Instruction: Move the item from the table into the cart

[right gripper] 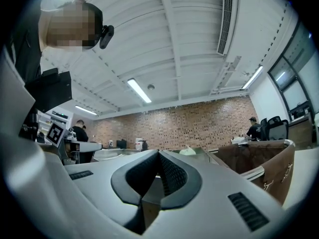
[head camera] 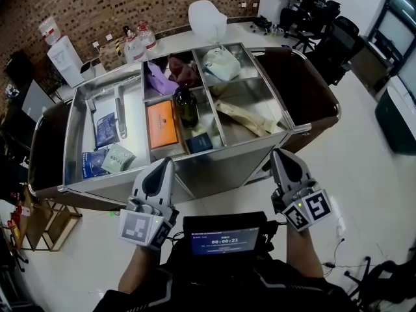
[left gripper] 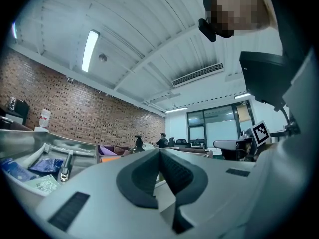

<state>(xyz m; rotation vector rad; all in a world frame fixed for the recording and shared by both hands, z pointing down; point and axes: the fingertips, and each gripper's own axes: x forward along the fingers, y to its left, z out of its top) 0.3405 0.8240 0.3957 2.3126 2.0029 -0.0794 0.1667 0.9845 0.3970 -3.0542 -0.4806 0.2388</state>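
steel cart [head camera: 214, 168] sits just beyond the left gripper [head camera: 164, 166] and right gripper [head camera: 283, 156], both closed, empty.

A white water dispenser [head camera: 64, 58] stood against the brick wall [head camera: 104, 2]. Black office chairs [head camera: 328, 28] stood near the right end of that wall. Well apart from the wall, a small screen [head camera: 224, 241] glowed blue, and a wooden rack [head camera: 47, 225] stood on the floor.

You face the cart [head camera: 214, 166]
Your left gripper [head camera: 162, 164] and right gripper [head camera: 281, 155] at its near rim; inside it, orange box [head camera: 162, 124] beside dark bottle [head camera: 187, 106]
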